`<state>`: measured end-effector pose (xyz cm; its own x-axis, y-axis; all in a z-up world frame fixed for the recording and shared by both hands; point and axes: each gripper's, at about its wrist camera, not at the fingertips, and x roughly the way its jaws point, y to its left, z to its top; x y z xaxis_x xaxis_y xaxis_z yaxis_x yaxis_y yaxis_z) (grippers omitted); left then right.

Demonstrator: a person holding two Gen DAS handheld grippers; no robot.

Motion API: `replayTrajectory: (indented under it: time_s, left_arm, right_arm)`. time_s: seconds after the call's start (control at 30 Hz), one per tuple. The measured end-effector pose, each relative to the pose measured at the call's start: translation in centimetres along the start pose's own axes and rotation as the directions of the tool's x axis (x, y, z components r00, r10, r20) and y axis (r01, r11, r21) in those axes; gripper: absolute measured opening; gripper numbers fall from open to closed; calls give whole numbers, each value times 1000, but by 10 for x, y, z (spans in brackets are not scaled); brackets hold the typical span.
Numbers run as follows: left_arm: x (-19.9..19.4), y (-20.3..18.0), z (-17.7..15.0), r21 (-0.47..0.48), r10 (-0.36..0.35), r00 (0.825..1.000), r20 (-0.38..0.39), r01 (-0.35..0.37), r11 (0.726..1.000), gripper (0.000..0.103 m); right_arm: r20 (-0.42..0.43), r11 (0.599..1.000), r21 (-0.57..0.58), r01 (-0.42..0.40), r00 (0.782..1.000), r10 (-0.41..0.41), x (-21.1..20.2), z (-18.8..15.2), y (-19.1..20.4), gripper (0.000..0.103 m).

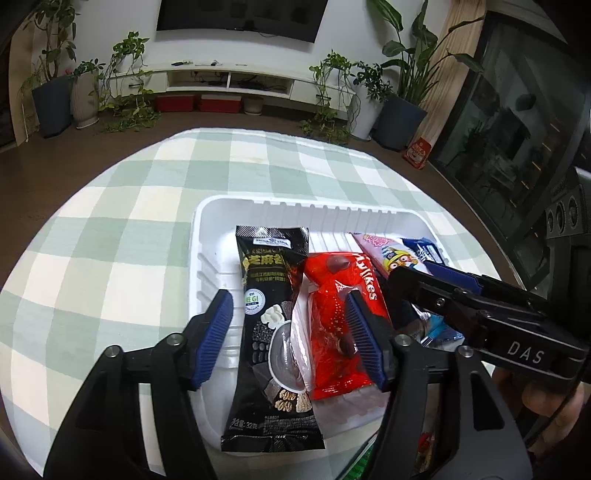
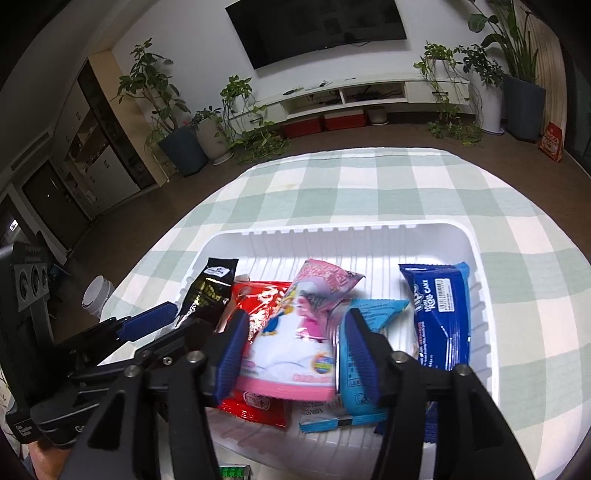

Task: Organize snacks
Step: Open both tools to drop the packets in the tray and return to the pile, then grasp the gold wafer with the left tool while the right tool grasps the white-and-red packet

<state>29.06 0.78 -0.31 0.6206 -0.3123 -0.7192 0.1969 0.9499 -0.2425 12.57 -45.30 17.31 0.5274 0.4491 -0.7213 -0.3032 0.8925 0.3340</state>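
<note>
Two close downward views, shared tray (image 1: 207,218)

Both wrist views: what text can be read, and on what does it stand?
"DAS": right gripper body.
"ROLL CAKE": dark blue packet.
"likes", start cut off: red packet.
"32": black sachet, lower edge.
Other print on the black sachet, pink packet and light blue packet: too small or blurred.

A dark television (image 2: 317,29) hangs on the white far wall above a low white cabinet (image 2: 369,94) — potted plants (image 2: 155,92) flank it on brown floor (image 2: 369,136); red boxes (image 2: 321,123) sit beneath.
</note>
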Motion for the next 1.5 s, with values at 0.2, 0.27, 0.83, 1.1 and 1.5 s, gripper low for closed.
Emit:
replayTrajectory:
  time_s: [0.2, 0.27, 0.83, 1.1, 1.5]
  left_arm:
    - [-18, 1, -1, -16, -8, 1000, 25, 8, 1000, 84]
    - [-25, 0, -2, -16, -15, 999, 33, 16, 1000, 89]
    - [-123, -28, -98, -22, -44, 982, 181, 49, 999, 102]
    - [-160, -73, -171, 19, 33, 991, 132, -35, 999, 102]
    - [-132, -126, -214, 73, 143, 989, 22, -145, 987, 102]
  right_arm:
    - [49, 999, 37, -37, 998, 35, -19, 4, -6, 80]
    - [86, 997, 49, -59, 995, 55, -30, 7, -8, 82]
    - [302, 962, 190, -197, 944, 133, -121, -23, -43, 103]
    - [310, 969, 242, -55, 951, -23, -175, -83, -62, 103]
    - [274, 966, 255, -41, 961, -32, -188, -117, -60, 103]
